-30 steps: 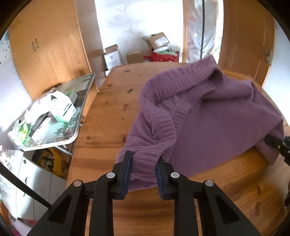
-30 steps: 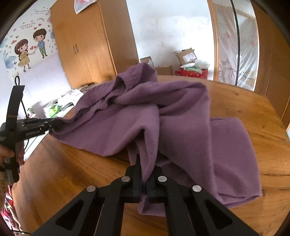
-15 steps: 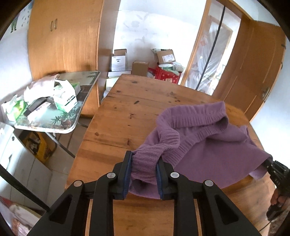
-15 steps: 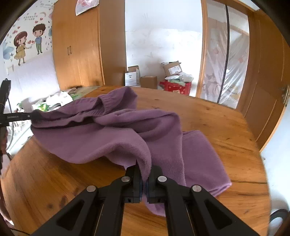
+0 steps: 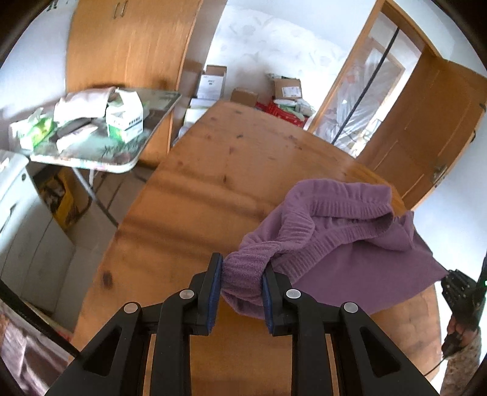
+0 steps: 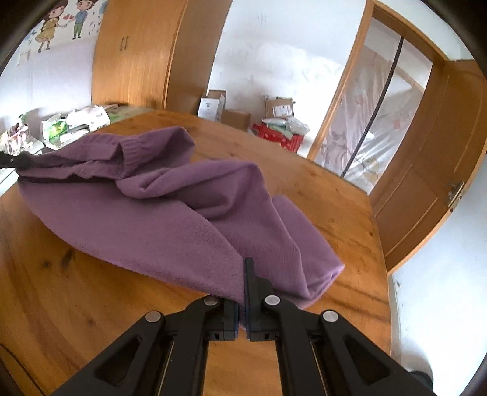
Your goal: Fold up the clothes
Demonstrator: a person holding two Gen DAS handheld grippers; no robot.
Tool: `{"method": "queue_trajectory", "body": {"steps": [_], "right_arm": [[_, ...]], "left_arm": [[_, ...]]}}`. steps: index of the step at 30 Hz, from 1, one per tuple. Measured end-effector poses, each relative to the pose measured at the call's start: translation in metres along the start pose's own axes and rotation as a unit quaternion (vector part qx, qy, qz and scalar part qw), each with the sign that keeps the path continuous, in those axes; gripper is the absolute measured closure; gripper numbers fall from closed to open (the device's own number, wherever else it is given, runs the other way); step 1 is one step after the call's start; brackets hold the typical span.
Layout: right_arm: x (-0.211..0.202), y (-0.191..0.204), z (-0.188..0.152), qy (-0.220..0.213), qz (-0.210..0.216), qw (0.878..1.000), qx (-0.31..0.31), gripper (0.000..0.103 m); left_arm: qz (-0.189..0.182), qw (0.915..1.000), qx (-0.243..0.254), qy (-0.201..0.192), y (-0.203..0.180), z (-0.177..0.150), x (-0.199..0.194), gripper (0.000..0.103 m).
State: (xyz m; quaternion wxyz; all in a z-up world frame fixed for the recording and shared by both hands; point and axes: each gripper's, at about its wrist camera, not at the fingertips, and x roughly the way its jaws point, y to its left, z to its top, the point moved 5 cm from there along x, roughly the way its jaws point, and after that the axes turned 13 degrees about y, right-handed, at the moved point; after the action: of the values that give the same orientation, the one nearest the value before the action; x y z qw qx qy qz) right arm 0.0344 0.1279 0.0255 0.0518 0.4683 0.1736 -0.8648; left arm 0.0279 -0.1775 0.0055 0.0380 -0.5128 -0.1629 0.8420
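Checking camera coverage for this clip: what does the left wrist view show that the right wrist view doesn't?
Left wrist only: the left gripper clamping a thick ribbed bunch of the purple knitted sweater, and the folding side table's underside and legs. Right wrist only: the right gripper shut on a thin sweater edge, and cartoon wall stickers. Both: the sweater stretched over the round wooden table, the cardboard boxes, the wooden wardrobe.

— That sweater (image 6: pixel 170 213) was a soft purple all over, ribbed at the edges.

— And the table (image 5: pixel 213 182) under it was honey-brown wood with dark knots. The grippers' fingers (image 5: pixel 214 292) were black with blue pads.

— The crate (image 6: pixel 278 137) by the white wall was red; the side table (image 5: pixel 100 152) had a green leaf print.
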Motion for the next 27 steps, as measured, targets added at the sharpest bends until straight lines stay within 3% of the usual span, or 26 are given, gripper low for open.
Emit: {"method": "queue_trajectory", "body": {"steps": [7, 16, 22, 27], "right_arm": [[0.012, 0.003, -0.015, 0.032, 0.015, 0.999, -0.004, 0.100], [0.008, 0.003, -0.028, 0.041, 0.019, 0.999, -0.005, 0.101], [0.006, 0.010, -0.047, 0.075, 0.039, 0.996, -0.024, 0.100], [-0.010, -0.002, -0.054, 0.103, 0.116, 0.988, 0.003, 0.097]], "left_arm": [[-0.002, 0.9997, -0.004, 0.025, 0.001, -0.023, 0.006, 0.083], [0.004, 0.9998, -0.010, 0.017, 0.006, -0.026, 0.003, 0.088], [0.007, 0.9997, -0.017, 0.019, 0.013, -0.025, 0.002, 0.090], [0.005, 0.9995, -0.025, 0.017, 0.019, -0.027, 0.000, 0.090]]}}
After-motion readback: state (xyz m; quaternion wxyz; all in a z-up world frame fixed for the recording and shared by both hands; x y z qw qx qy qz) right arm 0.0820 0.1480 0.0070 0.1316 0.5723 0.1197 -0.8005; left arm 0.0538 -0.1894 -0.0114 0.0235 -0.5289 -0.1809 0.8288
